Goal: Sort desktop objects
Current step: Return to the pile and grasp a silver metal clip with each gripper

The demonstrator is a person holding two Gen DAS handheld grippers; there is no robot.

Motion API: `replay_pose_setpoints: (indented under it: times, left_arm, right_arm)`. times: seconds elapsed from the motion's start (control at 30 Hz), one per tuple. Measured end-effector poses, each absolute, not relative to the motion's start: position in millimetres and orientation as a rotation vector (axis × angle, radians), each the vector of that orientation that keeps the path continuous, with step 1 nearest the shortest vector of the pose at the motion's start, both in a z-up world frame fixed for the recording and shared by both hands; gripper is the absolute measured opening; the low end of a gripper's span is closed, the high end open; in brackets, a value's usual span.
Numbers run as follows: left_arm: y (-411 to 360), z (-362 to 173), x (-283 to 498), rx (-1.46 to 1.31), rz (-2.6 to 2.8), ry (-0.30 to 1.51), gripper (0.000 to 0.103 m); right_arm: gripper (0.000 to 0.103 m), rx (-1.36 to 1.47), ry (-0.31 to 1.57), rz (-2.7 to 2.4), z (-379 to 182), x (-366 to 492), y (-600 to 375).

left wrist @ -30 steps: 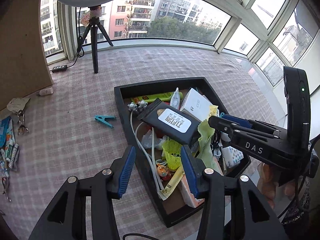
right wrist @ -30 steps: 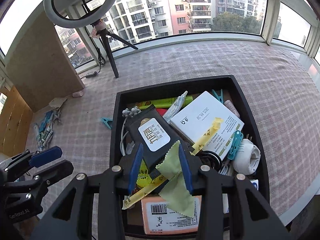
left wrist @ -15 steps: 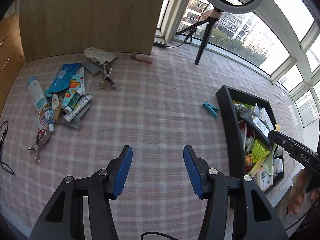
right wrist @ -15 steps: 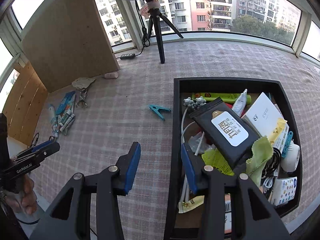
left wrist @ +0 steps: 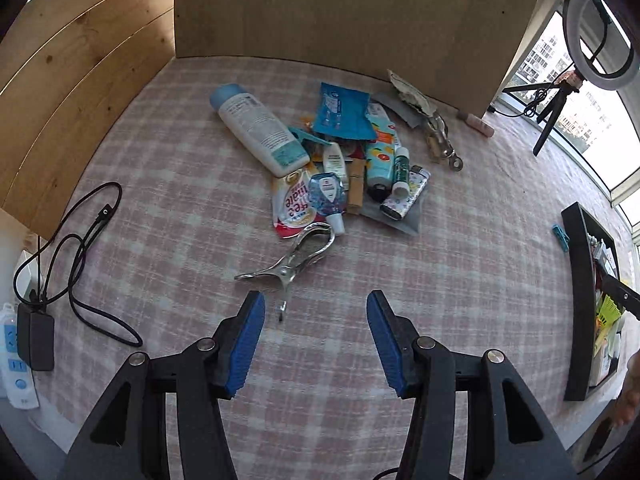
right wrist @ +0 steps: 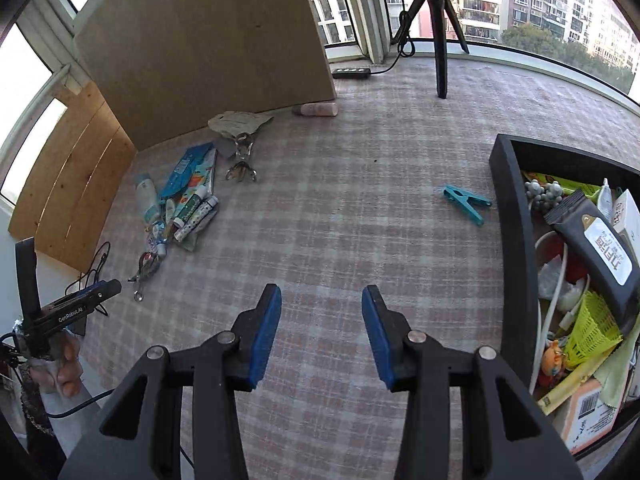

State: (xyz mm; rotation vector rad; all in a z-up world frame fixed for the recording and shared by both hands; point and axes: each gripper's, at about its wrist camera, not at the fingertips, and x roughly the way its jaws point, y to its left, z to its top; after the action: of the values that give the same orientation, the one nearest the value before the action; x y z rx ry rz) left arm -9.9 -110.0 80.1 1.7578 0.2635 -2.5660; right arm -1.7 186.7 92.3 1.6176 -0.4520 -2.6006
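Note:
My left gripper (left wrist: 316,308) stands open and empty over the checked cloth, just short of a metal clamp (left wrist: 296,258). Beyond the clamp lies a pile of toiletries: a white bottle (left wrist: 260,128), a blue pouch (left wrist: 340,110), a small sanitizer bottle (left wrist: 328,196) and a patterned lighter (left wrist: 406,196). My right gripper (right wrist: 322,300) is open too, with nothing between its pads, above cloth left of the black tray (right wrist: 516,240). The tray holds a black wipes pack (right wrist: 600,252), a yellow mesh piece (right wrist: 592,328) and several other items. A teal clothespin (right wrist: 466,202) lies beside the tray.
A wooden board (left wrist: 340,8) stands behind the pile. A black cable (left wrist: 80,240) and a white power strip (left wrist: 16,356) lie at the left edge. A ring-light tripod (right wrist: 438,40), a black power strip (right wrist: 352,73) and a small pink bottle (right wrist: 316,109) sit near the windows.
Both grippers have swung left, away from the tray. The left one has come down over the toiletry pile; the right one now hovers over cloth beside the tray.

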Motion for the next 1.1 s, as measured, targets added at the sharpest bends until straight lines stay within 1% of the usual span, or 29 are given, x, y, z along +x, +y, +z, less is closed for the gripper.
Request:
replay_pose_setpoints:
  times: [0.13,0.2,0.33,0.47,0.57,0.63,0.7,0.83,0.9,1.07,1.1]
  left_arm:
    - [-119,69,-15,1.798,-2.573,0.167,0.051]
    - [-121,65,-17,1.814,-2.582,0.15,0.051]
    - [-119,58,-26,1.836,-2.61,0.107,0.051]
    - [-119,53,-33,1.856,-2.627,0.086,0.051]
    - [-121,53,-32,1.852,-2.651,0.067,0.046]
    - [-122,51,-28,1.864,-2.658,0.052,0.038]
    - [-123,46,-25,1.889,-2.648,0.059,0.032]
    - [-119,35,-25,1.929,-2.625,0.045,0.029]
    - [-118,36,-28,1.899,-2.623,0.04,0.029]
    - [-126,44,-51,1.869,-2.643,0.076,0.029]
    - [-127,45,-55,1.884,-2.637,0.084,0.027]
  right_arm:
    - [0.041,1.618,-0.452,-2.564,88,-23,151]
    - [0.041,1.619,-0.459,-2.564,88,-32,142]
    - [0.041,1.638,-0.525,-2.546,89,-51,138]
    - [0.041,1.644,-0.483,-2.572,97,-75,132]
    - [0.041,1.638,-0.448,-2.577,102,-89,124]
    - [0.041,1.64,-0.407,-2.584,101,-98,119]
    - [0.04,1.654,-0.378,-2.578,97,-108,116]
    - [0.037,1.684,-0.355,-2.553,88,-132,112]
    - [0.034,1.691,-0.337,-2.545,84,-143,109]
    - [0.033,1.715,-0.267,-2.528,75,-172,101]
    - [0.033,1.72,-0.267,-2.522,72,-177,100]
